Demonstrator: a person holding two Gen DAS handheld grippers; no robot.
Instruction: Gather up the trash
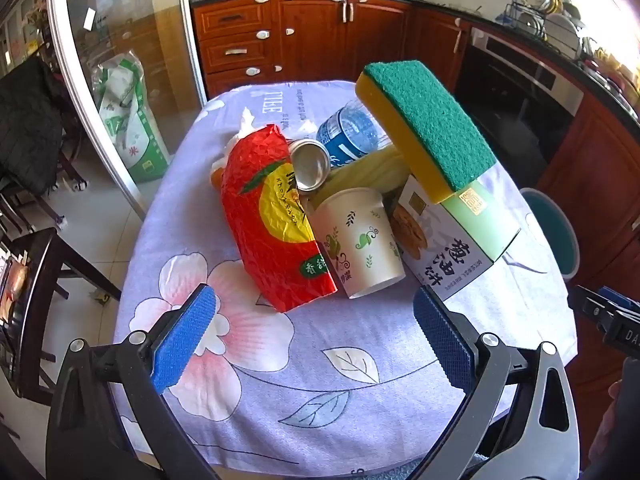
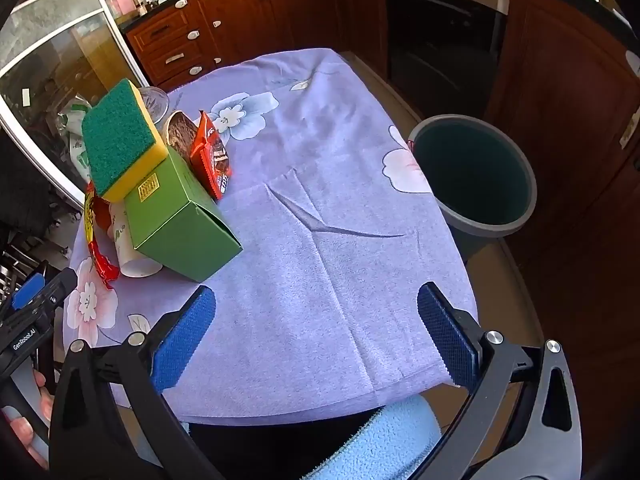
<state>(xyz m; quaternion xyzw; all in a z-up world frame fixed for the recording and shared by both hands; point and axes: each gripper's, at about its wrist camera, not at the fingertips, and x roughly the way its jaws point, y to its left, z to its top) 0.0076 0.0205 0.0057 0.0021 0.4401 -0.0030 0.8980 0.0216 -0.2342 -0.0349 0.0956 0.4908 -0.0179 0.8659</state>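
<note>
Desk [image 2: 360, 200] w/ a lilac floral cloth takes up most of both views; the trash sits in one heap on its left half, right half bare. Bin [image 2: 476, 176], grey w/ dark inside, stands off the desk's right edge, nothing visible in it, so collecting looks not yet begun.

Heap, big to small: green biscuit box [image 1: 452, 236], tilted, long axis running from near-left up to far-right; red snack bag [image 1: 272, 216] lying flat, long axis roughly toward the left gripper; sponge [image 1: 428, 128], yellow w/ green scrub face, resting on the box's upper end; paper cup [image 1: 360, 240] on its side btwn bag and box, mouth facing the near edge; blue-label water bottle [image 1: 352, 136] at the back; metal can [image 1: 310, 164] beside it; small red wrapper [image 2: 212, 156] on the far side of the box in the right view.

Left gripper [image 1: 316, 336] hovers low over the near cloth, jaws wide apart, nothing btwn them. Heap is straight ahead of it and near; cup and bag corner are closest. Right gripper [image 2: 316, 336] also spread wide and empty, aimed at bare cloth, heap well off to its left, bin ahead-right.

Judgement: left is the nearer one for a first pick, prob. cup or bag; the bin lies on the far side from it, so the carry crosses the desk.
</note>
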